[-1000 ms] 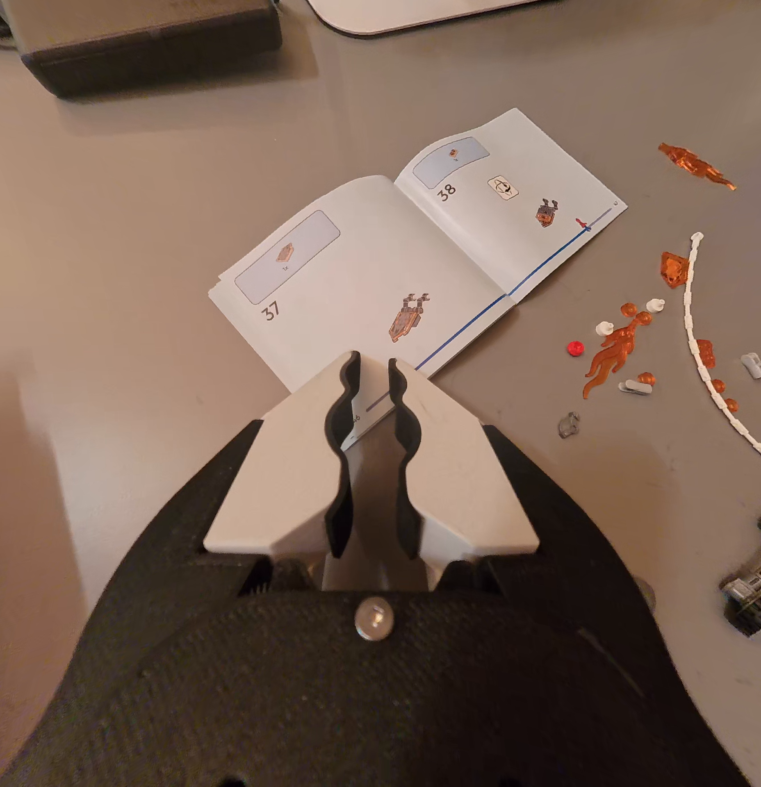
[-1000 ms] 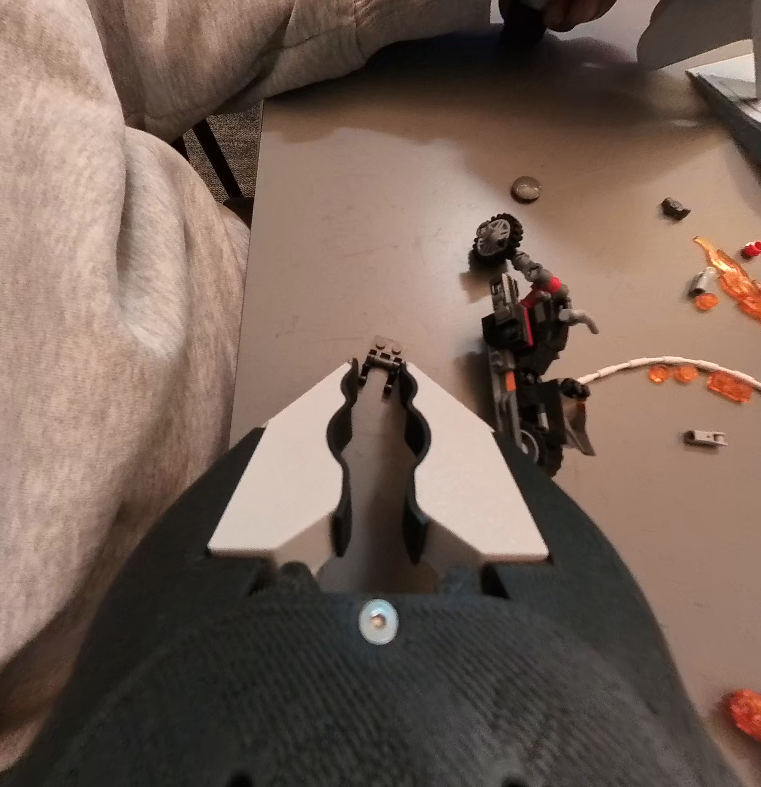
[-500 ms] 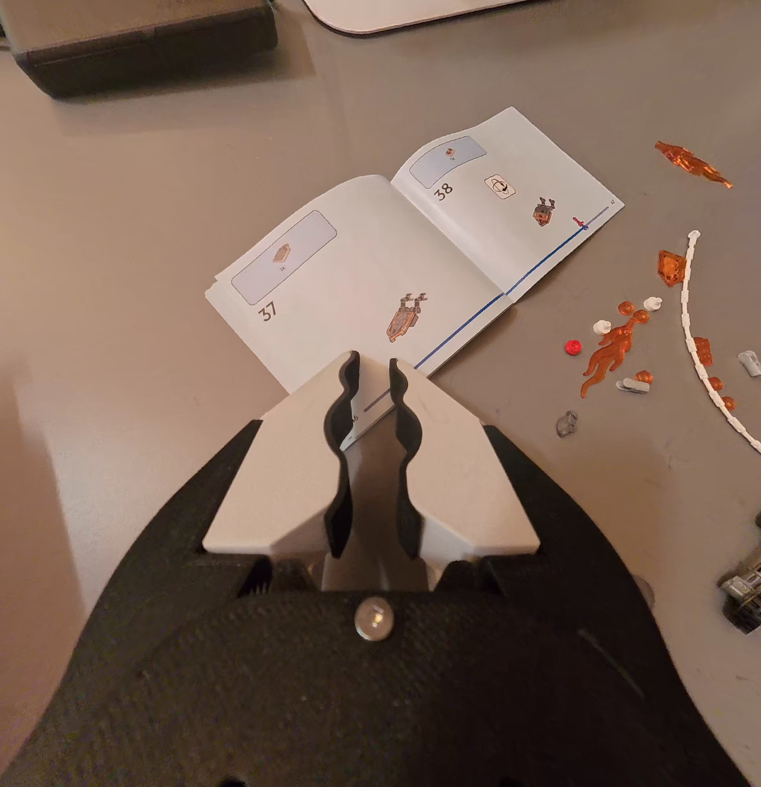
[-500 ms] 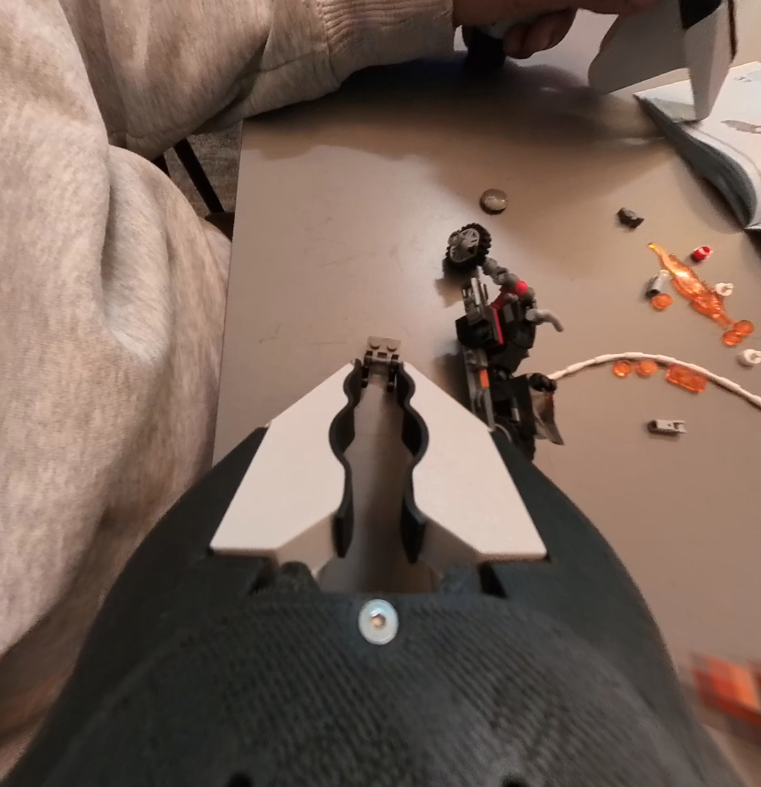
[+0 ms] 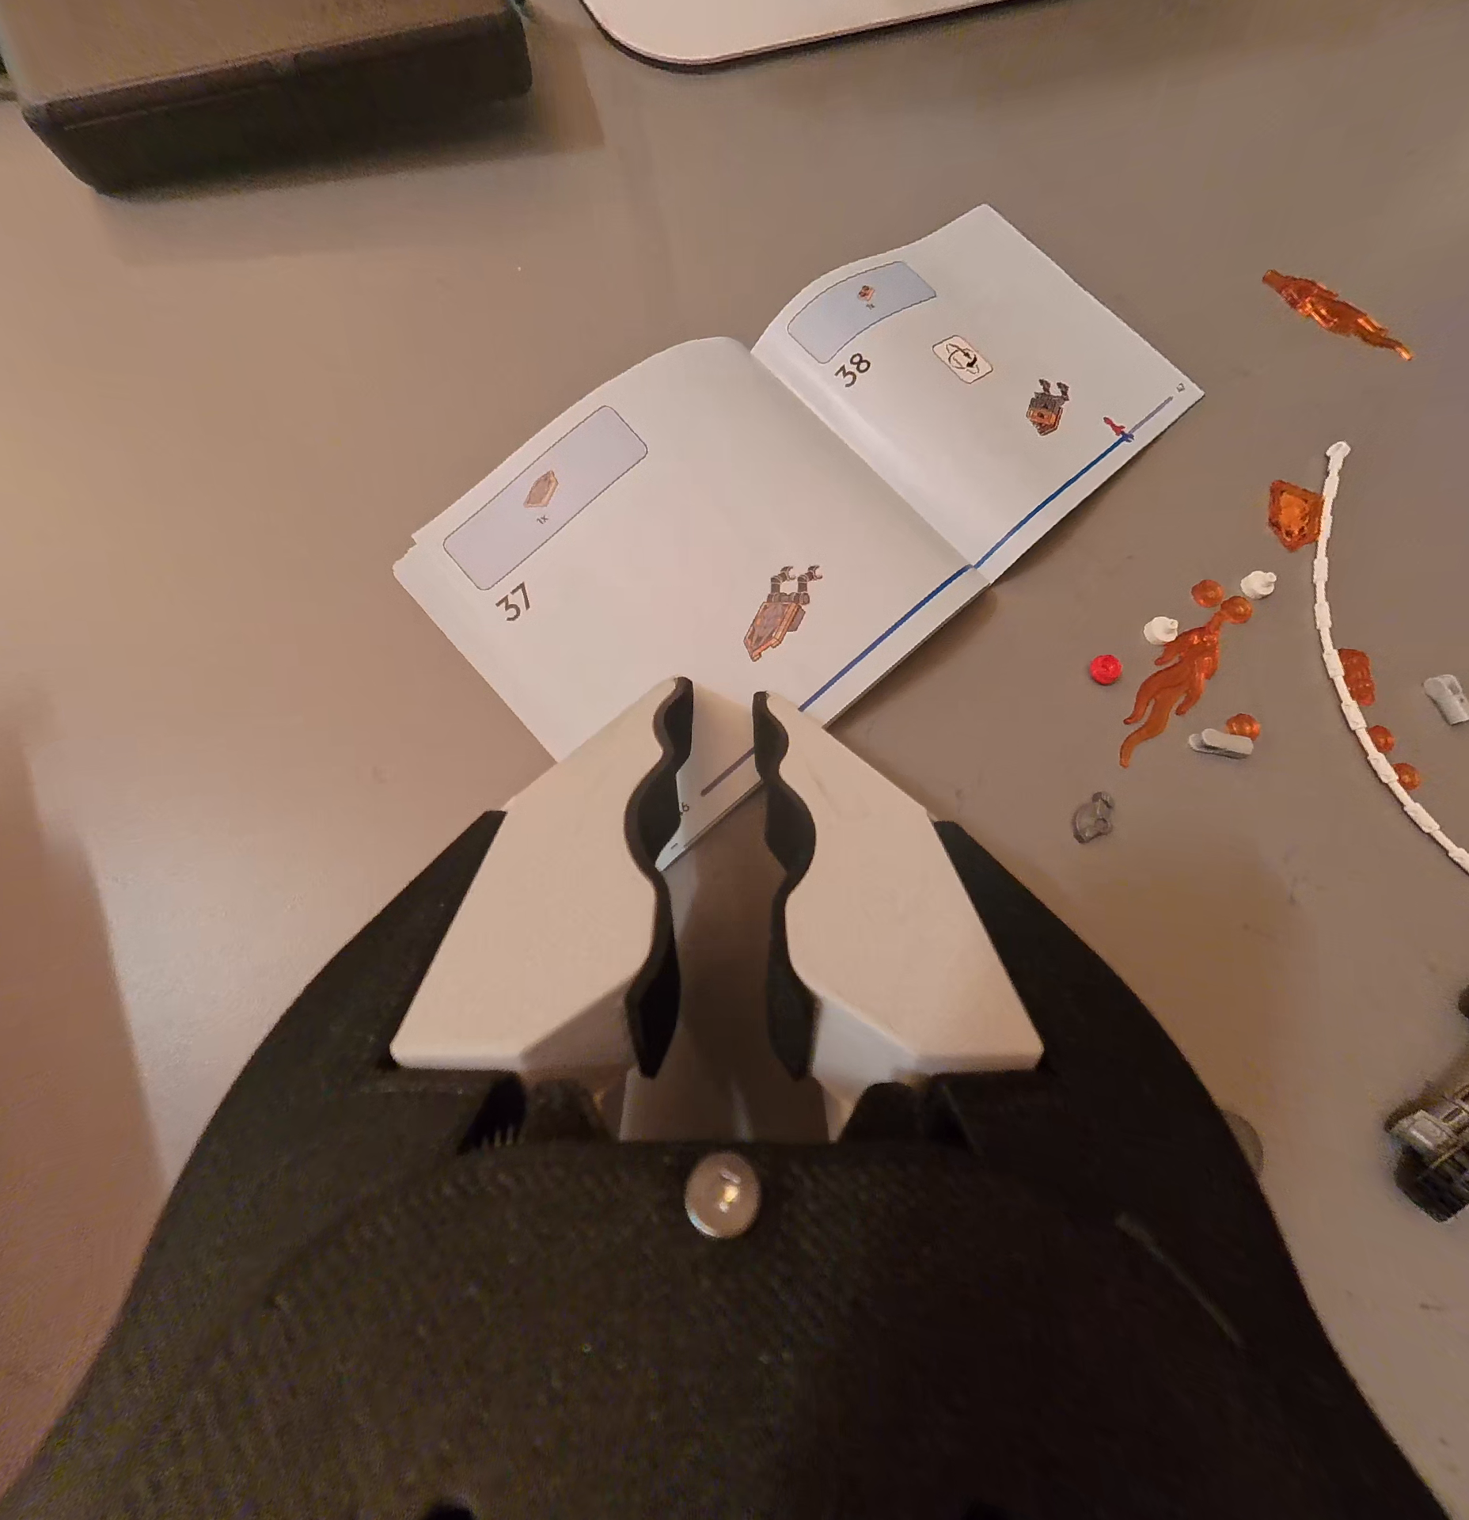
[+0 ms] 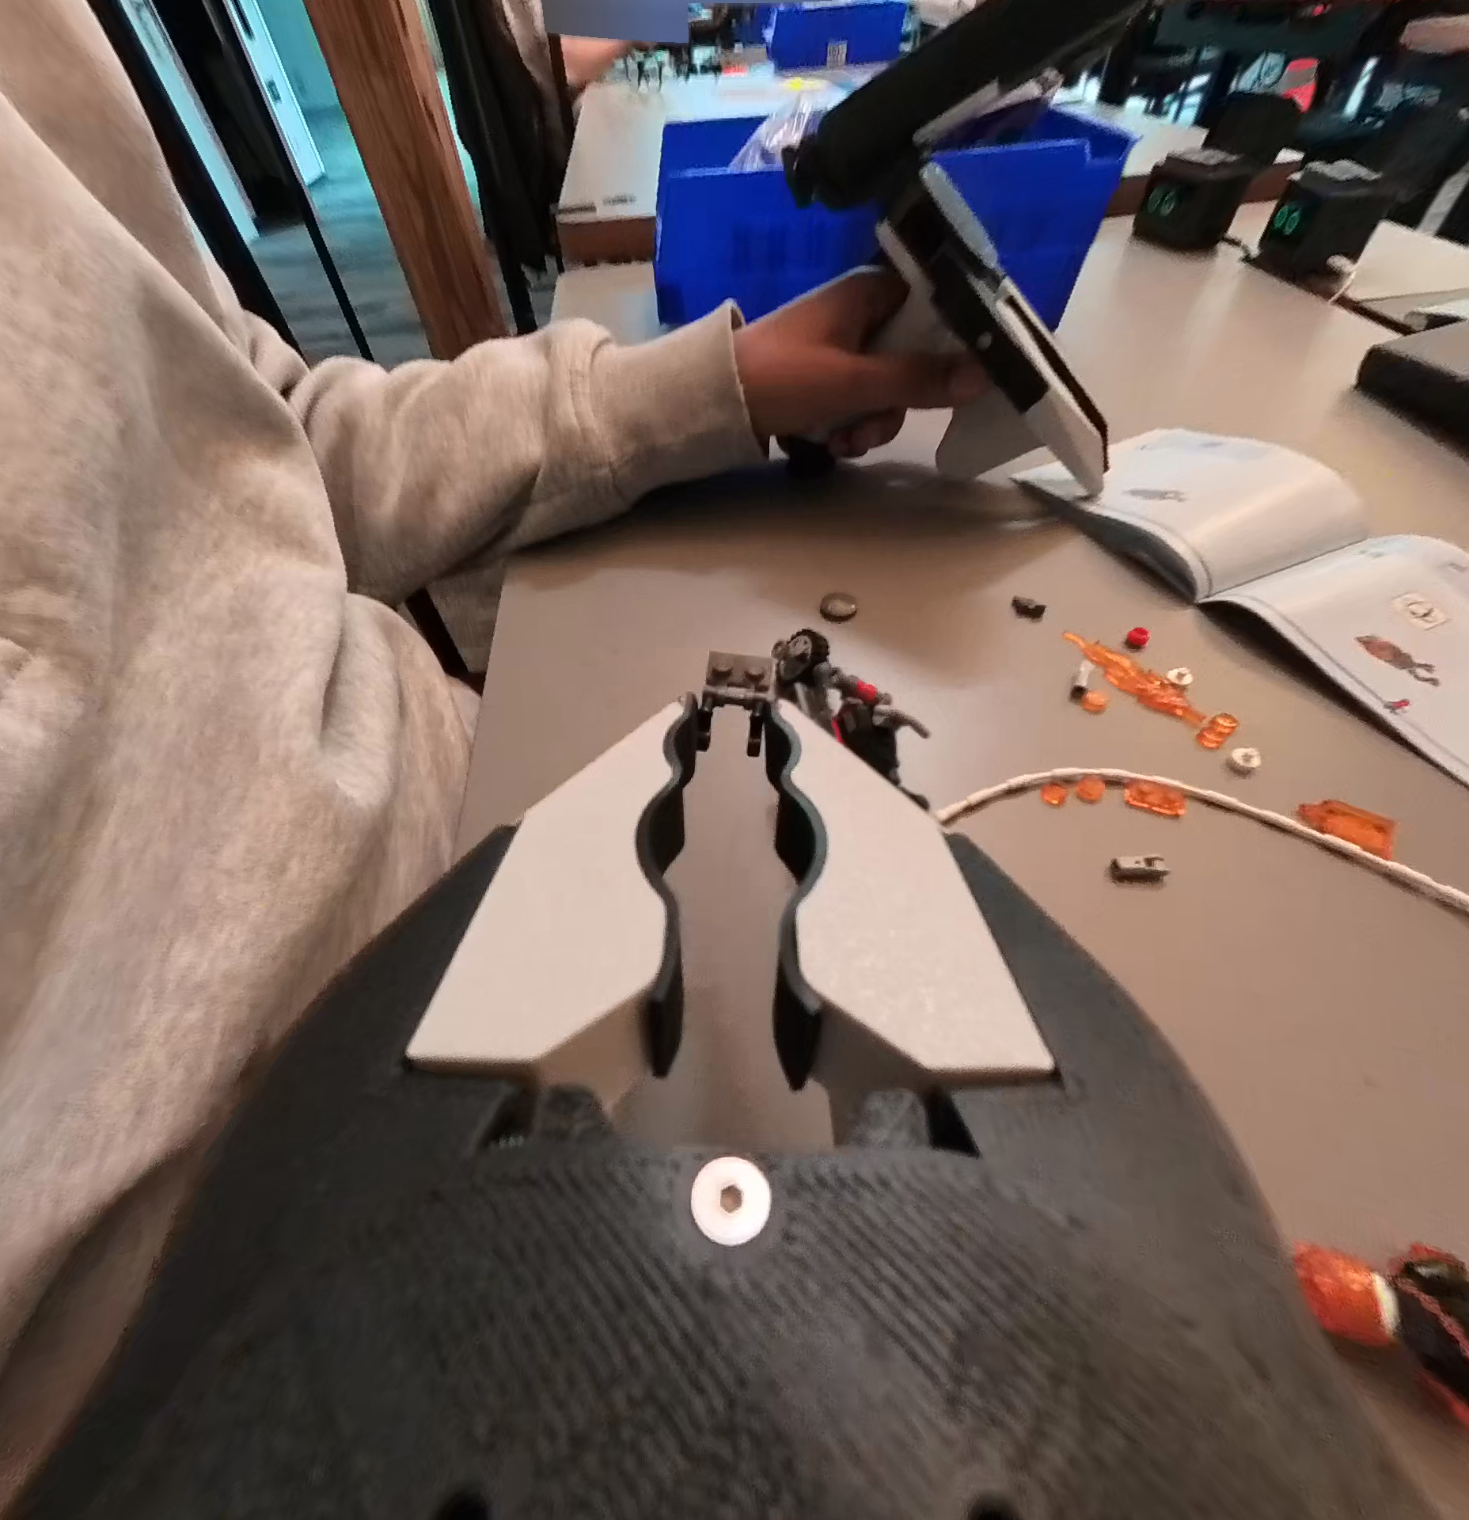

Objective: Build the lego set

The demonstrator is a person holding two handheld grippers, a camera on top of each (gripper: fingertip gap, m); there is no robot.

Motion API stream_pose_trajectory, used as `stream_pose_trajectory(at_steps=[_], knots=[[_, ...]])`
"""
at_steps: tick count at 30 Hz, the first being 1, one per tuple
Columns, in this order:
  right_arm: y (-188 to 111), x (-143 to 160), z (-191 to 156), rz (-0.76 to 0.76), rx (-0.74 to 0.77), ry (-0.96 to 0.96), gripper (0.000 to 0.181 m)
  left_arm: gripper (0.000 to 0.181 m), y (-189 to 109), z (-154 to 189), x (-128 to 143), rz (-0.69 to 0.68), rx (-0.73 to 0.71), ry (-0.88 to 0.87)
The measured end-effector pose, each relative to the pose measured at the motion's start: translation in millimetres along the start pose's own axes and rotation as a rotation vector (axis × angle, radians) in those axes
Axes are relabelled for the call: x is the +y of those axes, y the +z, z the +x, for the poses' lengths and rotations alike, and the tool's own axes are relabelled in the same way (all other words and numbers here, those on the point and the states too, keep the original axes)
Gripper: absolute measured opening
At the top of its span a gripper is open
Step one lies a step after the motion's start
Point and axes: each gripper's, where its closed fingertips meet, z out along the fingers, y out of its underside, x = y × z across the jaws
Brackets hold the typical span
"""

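My right gripper [image 6: 731,720] is shut on a small dark grey clip piece [image 6: 738,678], held at the fingertips above the table's near left part. The part-built black and red motorcycle [image 6: 859,707] lies just right of those tips; one end of it shows in the left wrist view [image 5: 1447,1151]. My left gripper [image 5: 721,699] has its jaws a narrow gap apart and empty, with its tips over the near corner of the open instruction booklet [image 5: 715,510]. It also shows in the right wrist view [image 6: 1076,469], resting on the booklet [image 6: 1257,526].
Loose orange flame pieces [image 5: 1175,674], a white chain [image 5: 1356,707], a red stud [image 5: 1105,668] and small grey parts lie right of the booklet. A dark box [image 5: 262,90] sits at the back left. A blue bin [image 6: 863,214] stands behind. A person's sleeve [image 6: 221,576] fills the left.
My right gripper has tilted up with the clip piece still in it, so the room behind now shows. The left gripper has stayed on the booklet corner.
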Motion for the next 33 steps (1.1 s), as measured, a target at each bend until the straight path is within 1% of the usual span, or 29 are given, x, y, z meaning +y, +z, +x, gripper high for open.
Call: stream_pose_trajectory(at_steps=[4,12,14,16,18,23,25,28,33], knots=[[-6,-7,3,0.054,0.002,0.025,0.013,0.013,0,0,0,0.0,-0.001,0.002],[-11,-8,6,0.082,0.006,0.04,0.013,0.016,-1,-1,-3,0.02,-0.014,0.002],[-14,-11,8,0.103,0.009,0.055,0.013,0.02,-5,-2,-10,0.069,-0.027,0.01],[-18,-13,12,0.128,0.015,0.078,0.013,0.026,-13,-4,-20,0.14,-0.046,0.022],[-22,-17,14,0.159,0.016,0.103,0.013,0.028,-23,-2,-32,0.221,-0.044,0.031],[-31,-26,17,0.245,-0.007,0.175,0.013,0.037,-42,20,-52,0.37,0.067,0.068],[-35,-29,19,0.274,-0.013,0.197,0.013,0.037,-44,23,-54,0.391,0.074,0.086],[-39,-31,22,0.302,-0.011,0.216,0.013,0.037,-43,23,-53,0.386,0.065,0.095],[-39,-32,23,0.309,-0.003,0.221,0.013,0.036,-44,24,-54,0.392,0.08,0.087]])
